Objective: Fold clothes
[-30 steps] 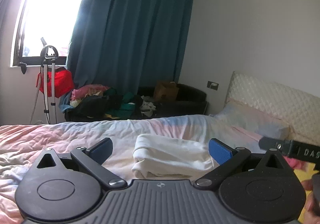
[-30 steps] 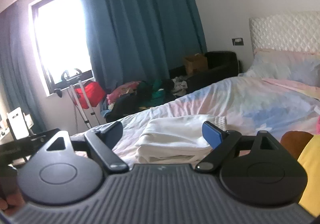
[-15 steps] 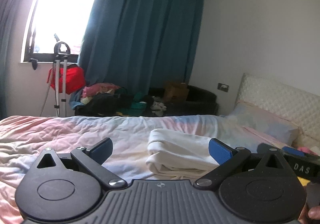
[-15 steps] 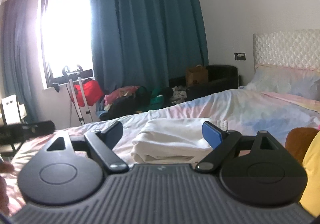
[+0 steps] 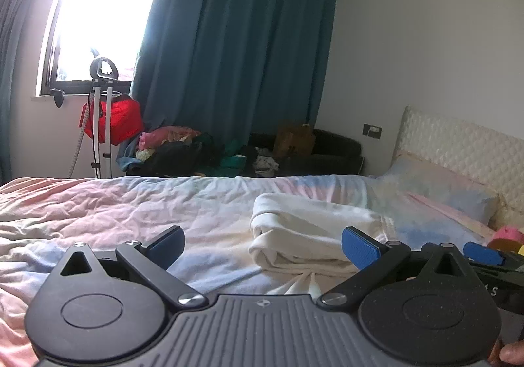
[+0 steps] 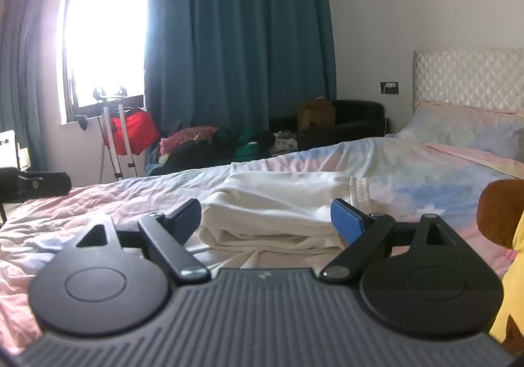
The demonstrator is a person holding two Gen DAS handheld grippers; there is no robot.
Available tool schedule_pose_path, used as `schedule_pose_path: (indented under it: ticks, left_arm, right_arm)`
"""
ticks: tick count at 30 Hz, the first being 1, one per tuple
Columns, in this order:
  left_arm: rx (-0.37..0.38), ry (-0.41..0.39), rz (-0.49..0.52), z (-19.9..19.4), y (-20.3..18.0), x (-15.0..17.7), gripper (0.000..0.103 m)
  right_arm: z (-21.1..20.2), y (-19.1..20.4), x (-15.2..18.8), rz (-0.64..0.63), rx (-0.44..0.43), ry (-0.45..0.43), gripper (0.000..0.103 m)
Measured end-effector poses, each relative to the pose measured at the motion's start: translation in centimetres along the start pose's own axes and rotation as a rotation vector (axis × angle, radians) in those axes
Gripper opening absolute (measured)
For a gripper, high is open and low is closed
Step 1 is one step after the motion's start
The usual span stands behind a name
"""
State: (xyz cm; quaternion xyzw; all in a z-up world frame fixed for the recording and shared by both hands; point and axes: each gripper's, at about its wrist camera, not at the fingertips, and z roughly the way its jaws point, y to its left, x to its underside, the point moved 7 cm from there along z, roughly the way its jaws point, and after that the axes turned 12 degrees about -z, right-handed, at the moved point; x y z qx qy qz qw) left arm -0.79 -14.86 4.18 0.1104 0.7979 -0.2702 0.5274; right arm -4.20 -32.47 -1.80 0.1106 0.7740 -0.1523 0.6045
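**Both grippers drop toward the folded white garment**

Near: left gripper point(image 5: 262, 246) fills the bottom of its frame, jaws spread wide, nothing between the blue pads. Right gripper point(image 6: 266, 219) likewise released and empty. Against the frames from a second ago, both views sit lower: the bed point(image 5: 98, 213) has risen in frame, and the horizon of far clutter sits higher. The right view has also levelled out from a tilt.

Middle: the garment point(image 5: 311, 232) lies on the bed, centre-right in the left view, already folded into a thick stack, loose strips trailing from its near edge. In the right view the garment point(image 6: 268, 210) sits dead centre, just beyond the pads. No contact yet.

Reading: an approach, probably for a further fold or to lift the stack aside.

Far: pillow point(image 5: 442, 187) at right, clothes pile point(image 5: 183, 151) under the curtain point(image 5: 235, 56).
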Motion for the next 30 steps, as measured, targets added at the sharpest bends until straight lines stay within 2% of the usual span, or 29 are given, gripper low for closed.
schedule_pose_path:
  ticks: [9,30]
  left_arm:
    - [-0.025,0.003,0.017,0.8,0.1,0.7,0.103]
    - [-0.073,-0.011,0.023,0.3,1.3,0.9,0.103]
  right_arm:
    - [0.2,1.1,0.6,-0.036,0.037,-0.019,0.088]
    - [0.7,0.4,1.1,-0.015,0.048,0.043,0.088]
